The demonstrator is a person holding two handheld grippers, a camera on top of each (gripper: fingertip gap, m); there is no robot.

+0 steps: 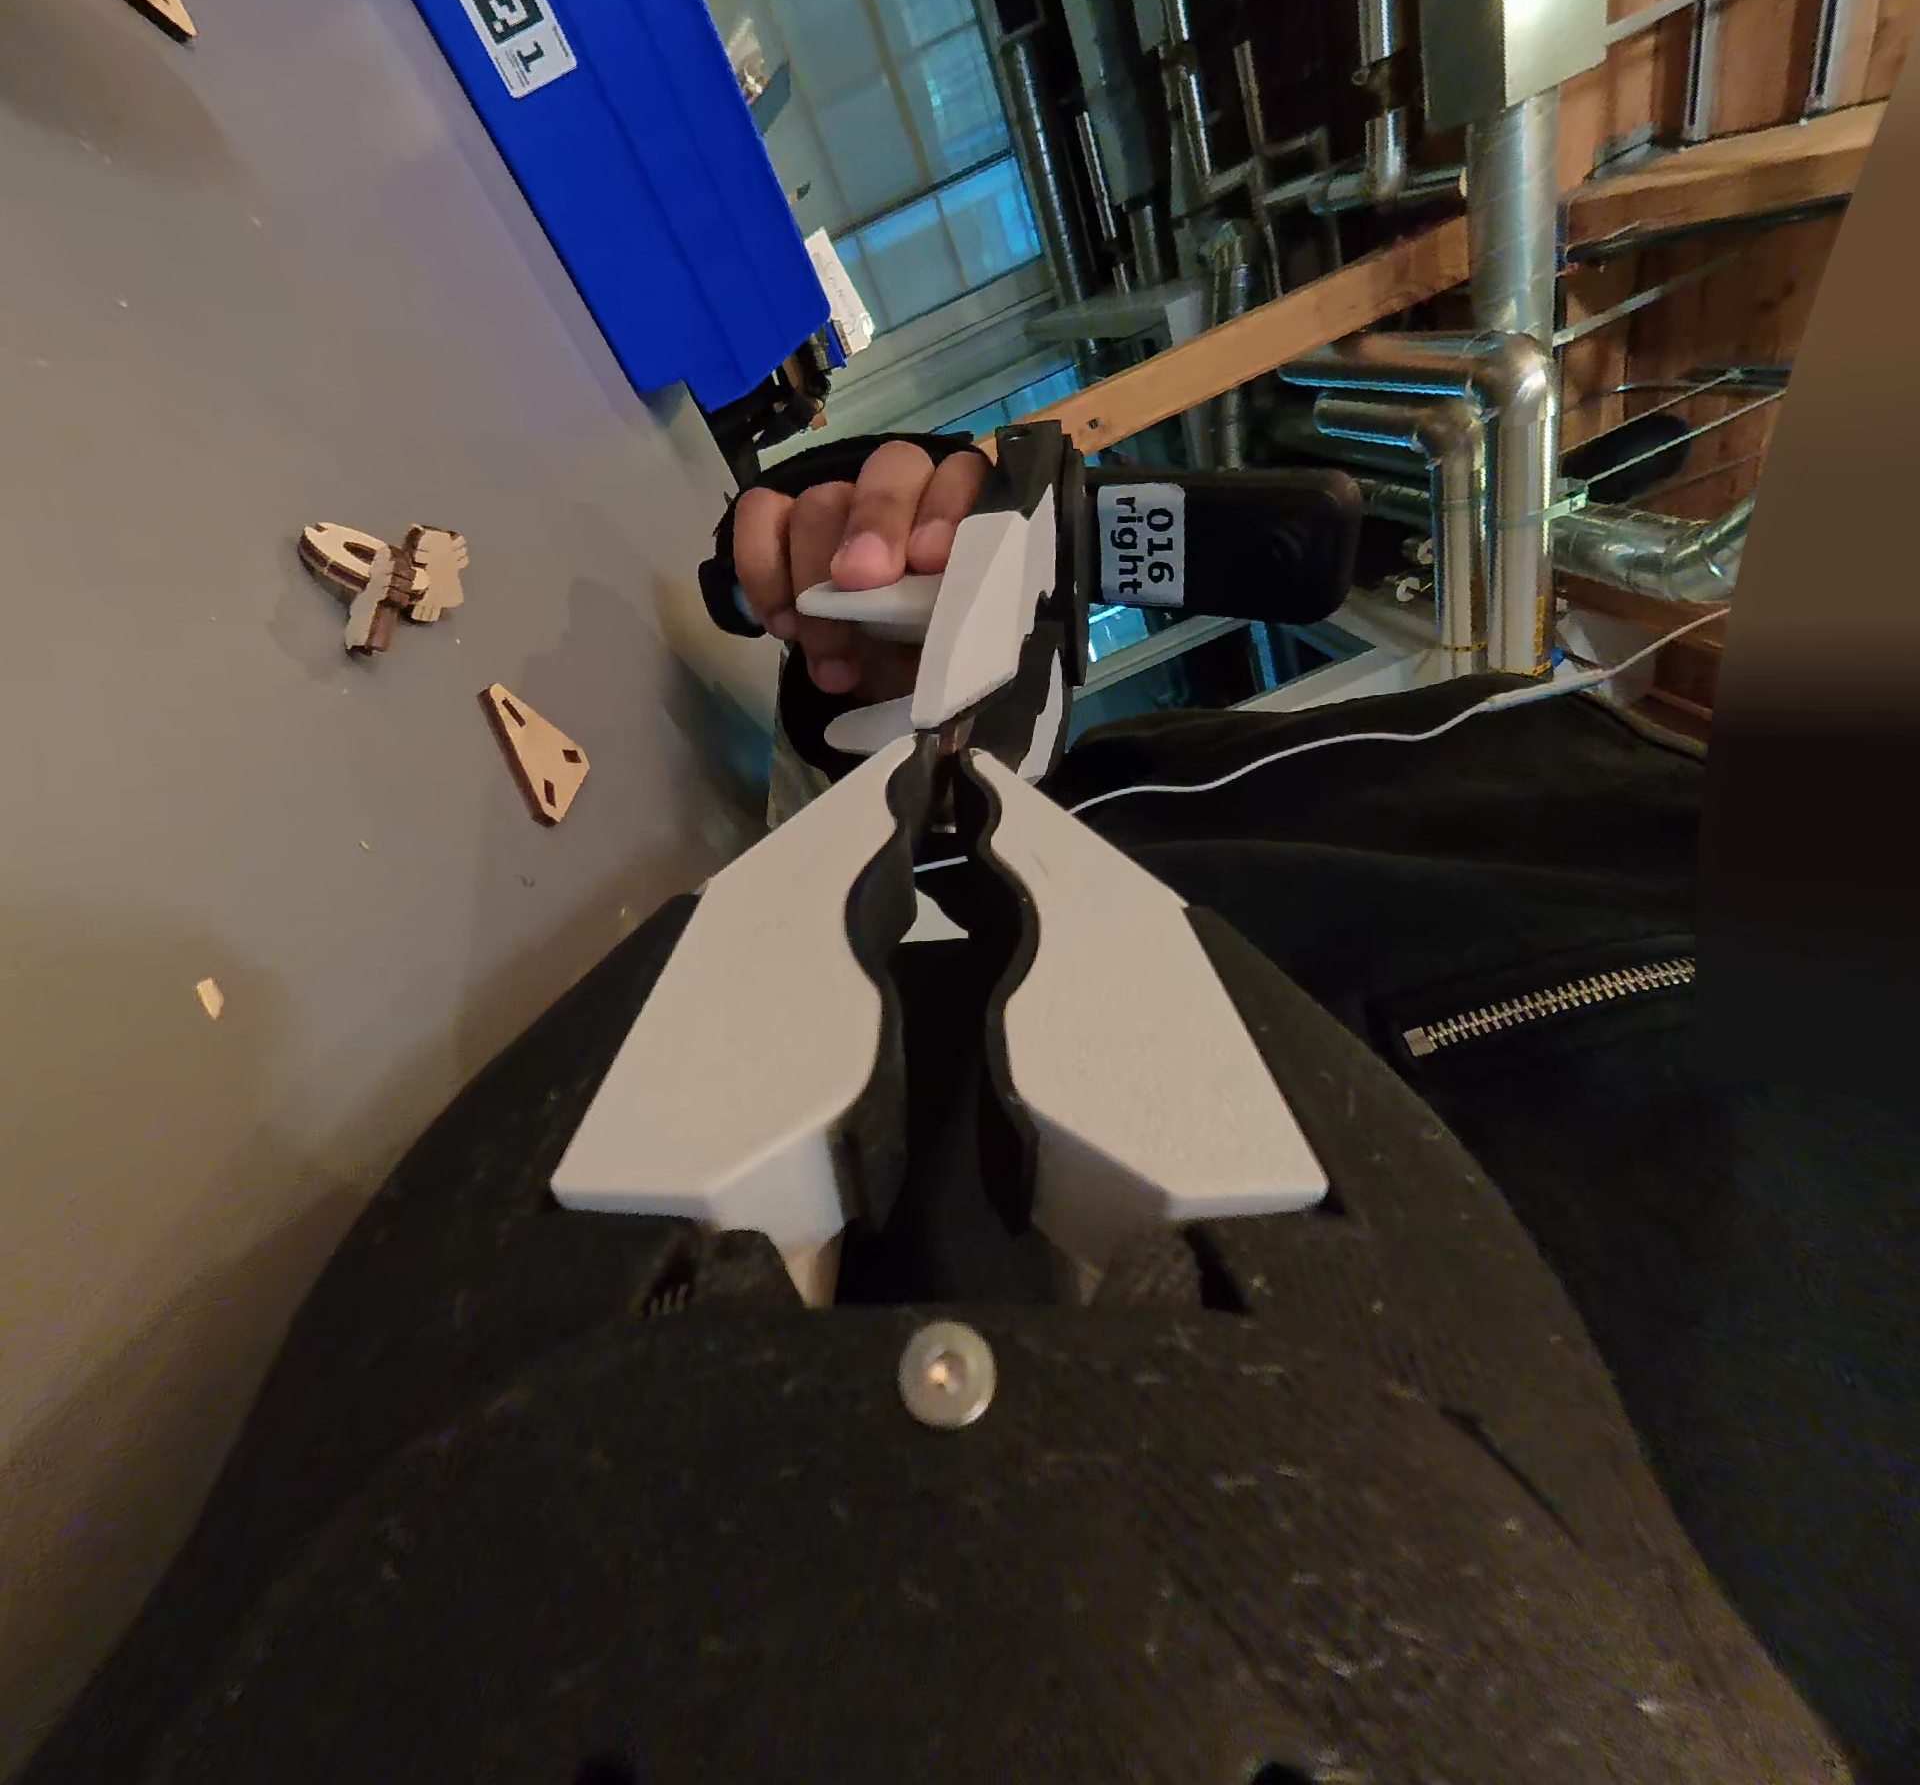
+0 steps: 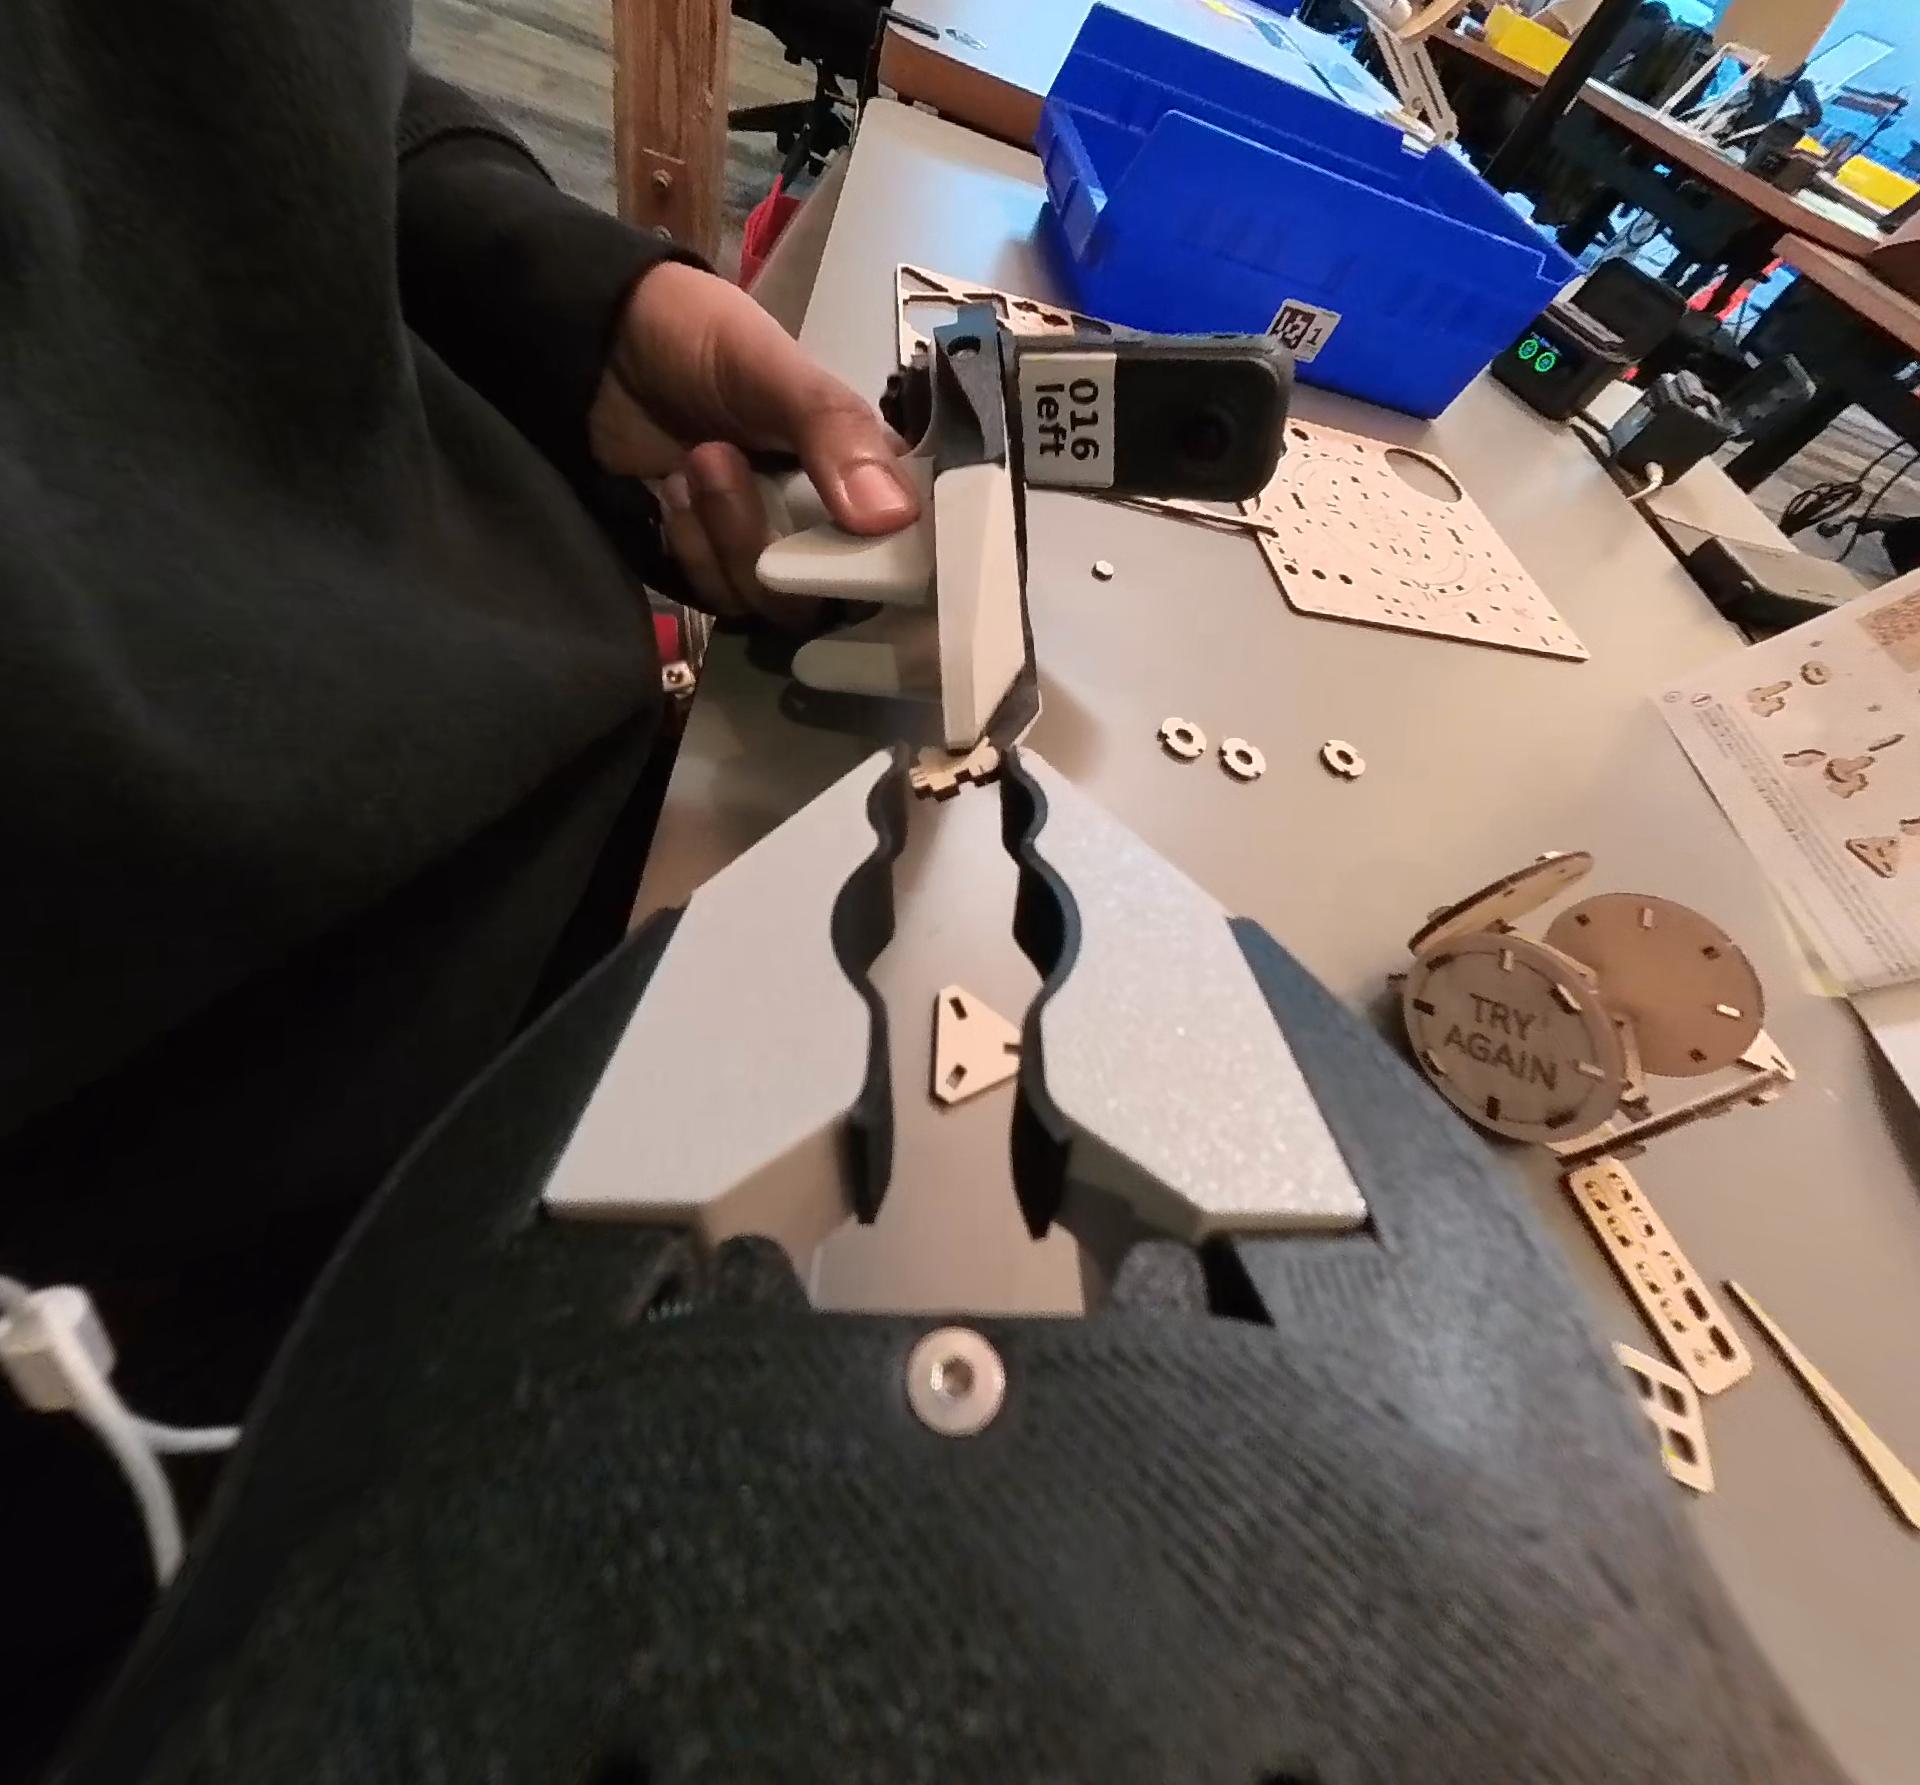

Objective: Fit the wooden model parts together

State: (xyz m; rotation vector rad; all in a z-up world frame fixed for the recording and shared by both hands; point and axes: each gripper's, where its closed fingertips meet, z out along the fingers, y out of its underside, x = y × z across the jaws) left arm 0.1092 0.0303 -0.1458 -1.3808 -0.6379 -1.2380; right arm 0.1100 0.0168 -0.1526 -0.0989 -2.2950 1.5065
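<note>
A small notched wooden piece [image 2: 951, 771] is held above the grey table [image 2: 1195, 862] by both grippers. My right gripper [image 2: 951, 767] is shut on it across its width, one fingertip at each end. My left gripper [image 2: 971, 743] comes down from above and pinches its flat faces. In the left wrist view the piece [image 1: 940, 785] shows edge-on as a thin dark strip between the closed pads of my left gripper [image 1: 940, 769]. My right gripper [image 1: 945, 722] meets it from the far side, with a person's hand [image 1: 862, 551] on its handle.
A wooden triangle [image 2: 971, 1060] lies on the table below the right fingers. A round wooden assembly [image 2: 1507, 1039], three small wooden rings [image 2: 1236, 753], a cut-out wooden sheet [image 2: 1423, 551], wooden strips [image 2: 1652, 1268] and a paper sheet [image 2: 1818, 800] lie to the right. A blue bin [image 2: 1278, 218] stands behind. The tips of both grippers are at nearly the same place.
</note>
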